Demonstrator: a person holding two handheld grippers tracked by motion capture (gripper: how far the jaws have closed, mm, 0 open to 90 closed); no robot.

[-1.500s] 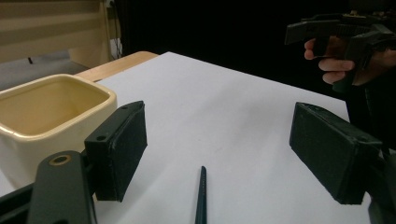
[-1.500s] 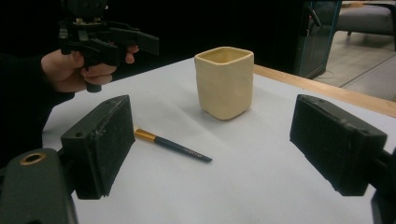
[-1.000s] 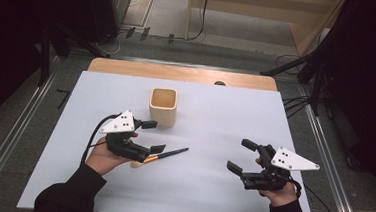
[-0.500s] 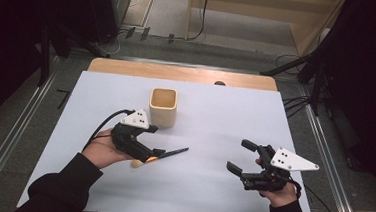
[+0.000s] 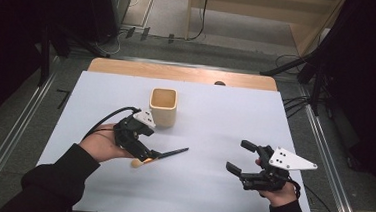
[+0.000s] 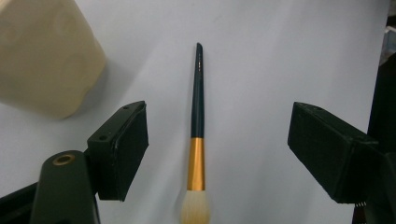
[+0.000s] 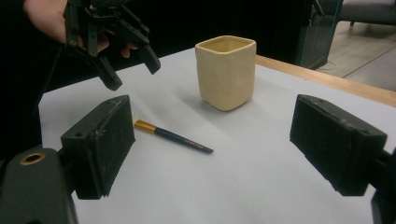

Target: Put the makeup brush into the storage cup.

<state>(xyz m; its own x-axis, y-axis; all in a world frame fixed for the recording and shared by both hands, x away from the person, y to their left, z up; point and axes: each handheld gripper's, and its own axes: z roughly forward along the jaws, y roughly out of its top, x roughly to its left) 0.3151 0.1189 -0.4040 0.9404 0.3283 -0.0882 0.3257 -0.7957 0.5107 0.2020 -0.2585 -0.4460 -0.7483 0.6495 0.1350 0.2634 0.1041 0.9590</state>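
While the left gripper (image 5: 145,150) hangs just above the dark-handled makeup brush with a gold ferrule and pale bristles (image 6: 197,135), its jaws stand wide and released, nothing pressed between them. In the left gripper view the brush lies flat on the white table sheet (image 5: 215,118), centred in the gap, long axis running straight along the gripper's line of sight: bristles nearest the camera, handle tip pointing away. So the jaws already straddle the handle crosswise; my read is a straight drop and a close near the ferrule does it. The cream square ceramic cup (image 5: 163,106) stands upright just beyond the left gripper, close to the brush. The right gripper (image 5: 247,163) is well apart at the table's right side, jaws apart too and holding nothing. Left hand is clearly the nearer one.
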